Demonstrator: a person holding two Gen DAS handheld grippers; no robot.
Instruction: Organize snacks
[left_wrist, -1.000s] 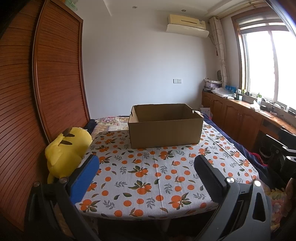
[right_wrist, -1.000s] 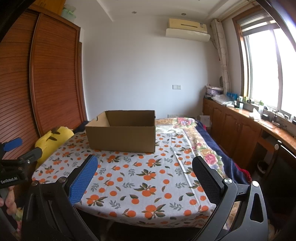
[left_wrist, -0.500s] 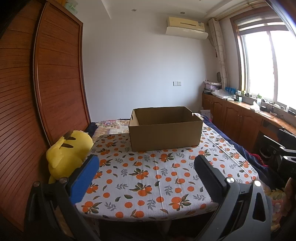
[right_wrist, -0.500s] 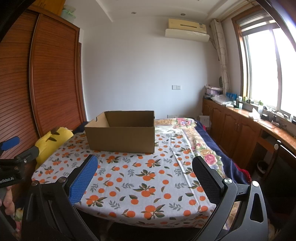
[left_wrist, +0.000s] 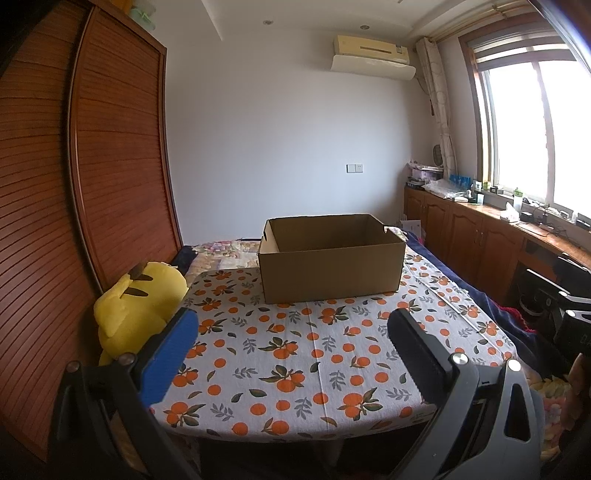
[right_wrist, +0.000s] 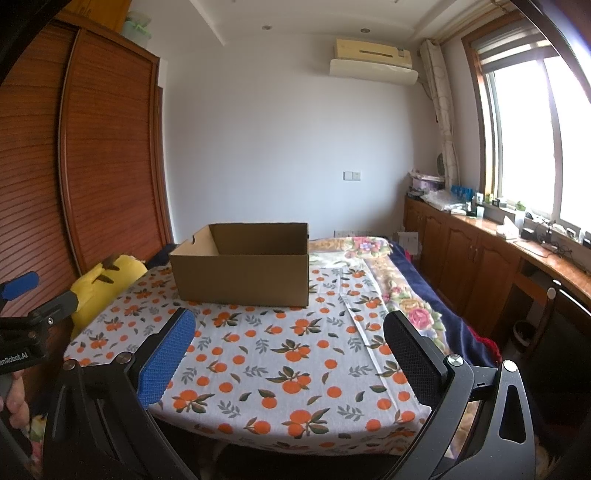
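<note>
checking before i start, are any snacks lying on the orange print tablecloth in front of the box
No, the tablecloth in front of the cardboard box shows only its printed pattern.

The only lettering I can read is white print, cut off by the frame edge, reading "enRobot.AI", on the black body of the left handheld gripper (right_wrist: 16, 360) at the far left of my right wrist view. Nothing else I see carries legible text.

The tablecloth (left_wrist: 295, 354) in the lower middle of the frame is bare and gives free passage. The open cardboard box (left_wrist: 330, 275) blocks the centre. A yellow plush toy (left_wrist: 136, 306) crowds the left edge.
</note>
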